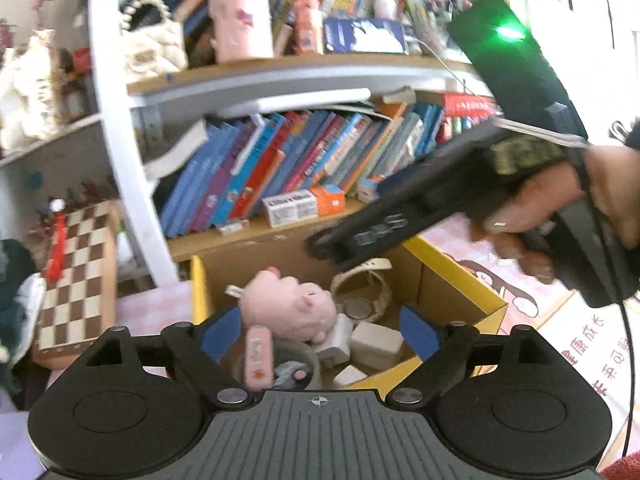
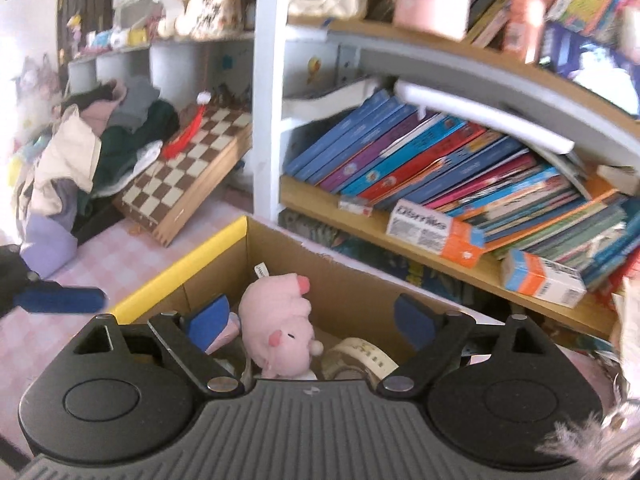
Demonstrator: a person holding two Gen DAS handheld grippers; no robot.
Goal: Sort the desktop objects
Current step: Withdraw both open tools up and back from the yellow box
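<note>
Cardboard box (image 1: 452,280) holds pink plush (image 1: 292,304), watch (image 1: 362,296), white chargers (image 1: 376,344); both tongs gaping, unladen.

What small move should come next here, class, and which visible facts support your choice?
Probably lift both grippers clear of the cardboard box and look for another loose item. Both the left gripper and the right gripper have open, empty jaws, and the pink plush toy and the beige watch already lie inside.

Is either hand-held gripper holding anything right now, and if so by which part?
Nothing is held. The left hand-held gripper and the right hand-held gripper are both open above the box, with the pink plush untouched between the fingers.
</note>
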